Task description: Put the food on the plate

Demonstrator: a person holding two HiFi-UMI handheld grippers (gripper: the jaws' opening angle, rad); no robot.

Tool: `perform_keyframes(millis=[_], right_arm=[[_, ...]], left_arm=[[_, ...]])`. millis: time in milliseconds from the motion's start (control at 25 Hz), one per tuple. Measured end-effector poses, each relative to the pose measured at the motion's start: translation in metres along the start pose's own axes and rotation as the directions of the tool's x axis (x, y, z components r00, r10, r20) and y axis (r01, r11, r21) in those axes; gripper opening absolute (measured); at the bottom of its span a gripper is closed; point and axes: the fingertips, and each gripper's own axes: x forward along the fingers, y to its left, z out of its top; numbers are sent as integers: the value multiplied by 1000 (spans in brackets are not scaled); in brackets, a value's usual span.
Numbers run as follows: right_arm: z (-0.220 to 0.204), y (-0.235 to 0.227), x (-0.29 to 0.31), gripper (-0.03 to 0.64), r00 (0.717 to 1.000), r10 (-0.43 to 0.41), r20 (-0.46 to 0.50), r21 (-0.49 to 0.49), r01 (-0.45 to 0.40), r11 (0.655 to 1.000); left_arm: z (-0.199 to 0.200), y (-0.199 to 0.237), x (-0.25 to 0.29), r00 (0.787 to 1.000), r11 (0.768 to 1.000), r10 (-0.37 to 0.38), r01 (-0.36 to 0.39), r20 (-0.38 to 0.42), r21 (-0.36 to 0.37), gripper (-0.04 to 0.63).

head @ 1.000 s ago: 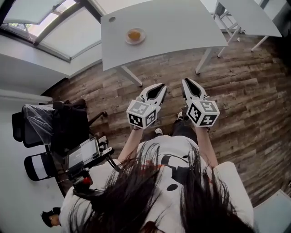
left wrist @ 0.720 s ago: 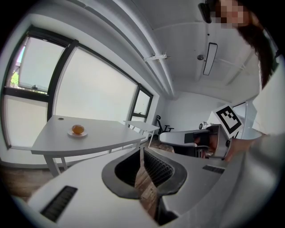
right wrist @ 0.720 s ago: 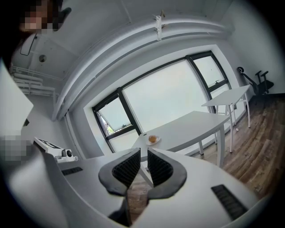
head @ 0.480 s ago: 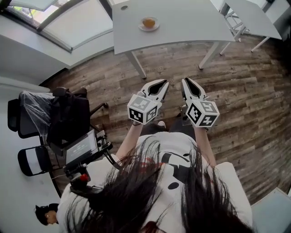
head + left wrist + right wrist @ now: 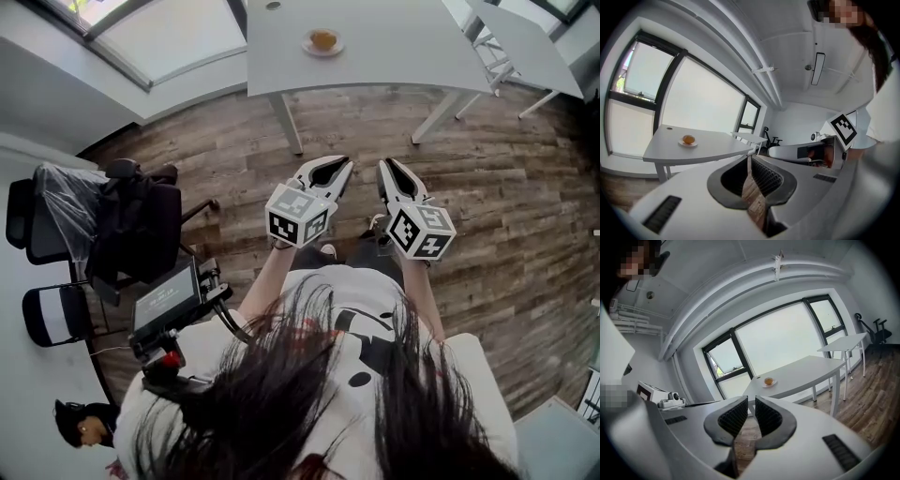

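ok so tbh this one looks pretty much done already imo. The food (image 5: pixel 323 39), some small round orange-brown thing (too small to say what exactly), is sitting on the plate (image 5: pixel 309 46). The plate's on the white table (image 5: pixel 403 52), w/ nothing else on that table afaict. Left gripper (image 5: pixel 339 165) has its jaws pressed together, just a thin slit of wood floor (image 5: pixel 506 206) showing thru, nothing in there. Right gripper (image 5: pixel 386 167) same deal, closed all the way and empty. Both are held out in front of the person over the floor, side by side, well apart from the table and aimed roughly at it. So my read: either the job's finished, or there's more food somewhere out of frame, bc no view shows any other food. If there's a step left, I can't see what it'd be from here.
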Motion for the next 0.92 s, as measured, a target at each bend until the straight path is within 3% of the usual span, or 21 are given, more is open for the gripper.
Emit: perform_keyframes(millis=[920], right_arm=[[-2, -2, 14, 55, 1000, 20, -16, 29, -20, 999]], left_arm=[[4, 7, 8, 999, 999, 10, -8, -31, 53, 15]])
